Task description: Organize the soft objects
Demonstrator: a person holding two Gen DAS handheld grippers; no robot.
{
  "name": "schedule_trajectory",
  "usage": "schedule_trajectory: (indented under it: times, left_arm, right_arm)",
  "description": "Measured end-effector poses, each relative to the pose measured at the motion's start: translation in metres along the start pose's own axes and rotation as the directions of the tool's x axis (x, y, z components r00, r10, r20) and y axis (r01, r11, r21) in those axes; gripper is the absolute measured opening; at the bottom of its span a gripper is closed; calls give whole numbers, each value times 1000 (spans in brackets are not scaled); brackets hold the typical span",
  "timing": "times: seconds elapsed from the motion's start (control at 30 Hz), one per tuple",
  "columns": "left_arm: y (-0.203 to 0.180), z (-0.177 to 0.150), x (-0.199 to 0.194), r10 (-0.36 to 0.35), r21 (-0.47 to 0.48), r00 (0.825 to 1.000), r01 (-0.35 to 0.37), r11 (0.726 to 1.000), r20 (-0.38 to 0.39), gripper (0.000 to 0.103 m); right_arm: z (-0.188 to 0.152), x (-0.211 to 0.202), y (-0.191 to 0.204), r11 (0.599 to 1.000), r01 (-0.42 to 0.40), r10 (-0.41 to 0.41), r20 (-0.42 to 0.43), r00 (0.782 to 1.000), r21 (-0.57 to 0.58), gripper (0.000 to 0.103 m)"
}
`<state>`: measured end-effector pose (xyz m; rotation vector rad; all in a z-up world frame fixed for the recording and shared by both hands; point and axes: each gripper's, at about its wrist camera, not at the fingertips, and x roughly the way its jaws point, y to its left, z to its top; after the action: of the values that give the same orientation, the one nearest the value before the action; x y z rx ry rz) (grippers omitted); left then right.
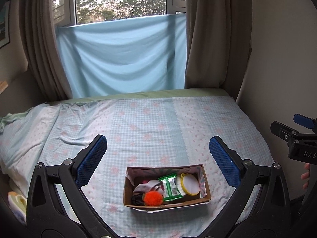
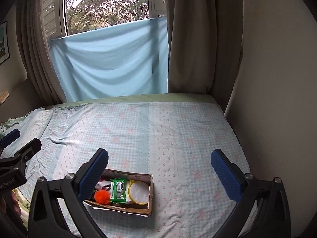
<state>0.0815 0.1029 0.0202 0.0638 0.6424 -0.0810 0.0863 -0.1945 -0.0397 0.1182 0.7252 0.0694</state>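
On the bed point(image 1: 150, 123): cardboard box point(image 1: 206, 188) near, long axis left-right, soft items inside.
Left hand-held gripper point(image 1: 158, 158): wide open, empty; box dead ahead between its 2 fingers, so likely nearer.
Right hand-held gripper point(image 2: 159, 168): wide open, empty; box point(image 2: 151, 196) ahead, toward left finger.

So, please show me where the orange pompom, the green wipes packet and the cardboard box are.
orange pompom point(image 1: 153, 198): left wrist view, centre of the fluffy ball.
green wipes packet point(image 1: 170, 186): left wrist view, middle of the wrapper.
cardboard box point(image 1: 167, 203): left wrist view, near front wall.
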Motion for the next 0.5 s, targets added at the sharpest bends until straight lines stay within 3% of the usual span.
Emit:
schedule_trajectory:
  times: [0.5]
  left_arm:
    - [-4,-3,-6,12,-2,1000,-12,1000,7,103]
  right_arm:
    - [0,-9,-2,1000,3,-2,17,1000,0,103]
